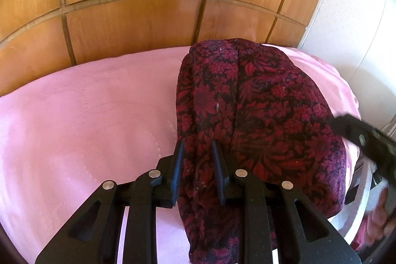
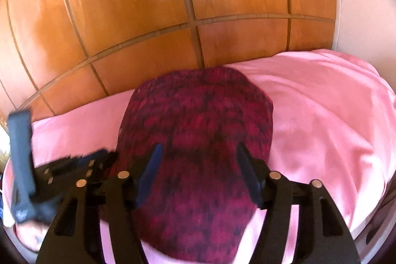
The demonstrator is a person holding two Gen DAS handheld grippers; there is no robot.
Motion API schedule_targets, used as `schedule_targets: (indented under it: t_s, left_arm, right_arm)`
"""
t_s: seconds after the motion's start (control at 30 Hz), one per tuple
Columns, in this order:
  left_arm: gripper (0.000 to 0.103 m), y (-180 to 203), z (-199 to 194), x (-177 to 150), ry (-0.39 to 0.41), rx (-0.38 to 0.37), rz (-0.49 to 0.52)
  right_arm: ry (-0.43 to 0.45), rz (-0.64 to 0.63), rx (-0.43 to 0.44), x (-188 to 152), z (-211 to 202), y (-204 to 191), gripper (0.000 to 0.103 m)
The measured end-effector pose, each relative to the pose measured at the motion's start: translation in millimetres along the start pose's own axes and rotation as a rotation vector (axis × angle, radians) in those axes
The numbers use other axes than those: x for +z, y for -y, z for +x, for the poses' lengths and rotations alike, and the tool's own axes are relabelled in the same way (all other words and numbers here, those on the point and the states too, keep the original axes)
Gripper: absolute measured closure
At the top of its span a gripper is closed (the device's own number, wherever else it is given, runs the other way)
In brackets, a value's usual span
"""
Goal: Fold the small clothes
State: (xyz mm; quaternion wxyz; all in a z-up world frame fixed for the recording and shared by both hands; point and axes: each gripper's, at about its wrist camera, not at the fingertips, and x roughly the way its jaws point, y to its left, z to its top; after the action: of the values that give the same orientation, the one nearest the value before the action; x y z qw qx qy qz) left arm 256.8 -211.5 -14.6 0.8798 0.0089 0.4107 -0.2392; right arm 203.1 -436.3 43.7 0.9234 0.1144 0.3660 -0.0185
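My left claw (image 1: 196,147) pinches the near left edge of the dark red flowered garment (image 1: 259,110). Its long axis runs away from me toward the bed's (image 1: 86,115) far edge. My right claw (image 2: 198,152) stands spread over the garment's near end, pressing nothing.

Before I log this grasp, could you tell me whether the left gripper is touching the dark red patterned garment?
Touching. The left wrist view shows the left gripper pinching a bunched fold of the patterned garment between its blue pads.

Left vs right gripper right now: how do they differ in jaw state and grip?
Left gripper: jaws narrow, pinching a bunched edge of the floral garment. Right gripper: jaws wide, straddling the garment; no clear pinch visible. Both angle down over the pink sheet.
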Motion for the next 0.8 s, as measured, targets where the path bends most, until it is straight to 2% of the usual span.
schedule_targets:
  t_s: [0.17, 0.27, 0.3, 0.37, 0.43, 0.63, 0.8]
  left_arm:
    - [0.081, 1.2, 6.8, -1.3, -0.003, 0.017, -0.004]
    - [0.08, 1.1, 1.8, -1.0, 0.008, 0.02, -0.023]
    - [0.076, 0.7, 0.5, -0.9, 0.009, 0.021, -0.026]
    - [0.059, -2.0, -5.9, -1.1, 0.023, 0.029, -0.051]
    - [0.052, -6.5, -14.7, -1.7, 0.04, 0.021, -0.076]
    - [0.051, -10.2, -36.3, -7.4, 0.074, 0.029, -0.069]
    - [0.051, -14.0, -50.9, -14.0, 0.088, 0.029, -0.074]
  right_arm:
    - [-0.017, -0.052, -0.056, -23.4, 7.2, -12.2, 0.048]
    - [-0.001, -0.053, -0.078, -22.7, 8.7, -17.9, 0.045]
    - [0.001, -0.041, -0.071, -21.4, 6.0, -17.9, 0.044]
    - [0.002, -0.029, -0.078, -19.7, 6.3, -18.0, 0.042]
    - [0.012, -0.009, -0.084, -21.0, 0.9, -18.1, 0.04]
    - [0.033, 0.007, -0.114, -33.2, -12.3, -31.8, 0.03]
    - [0.039, 0.007, -0.128, -41.9, -19.7, -43.1, 0.026]
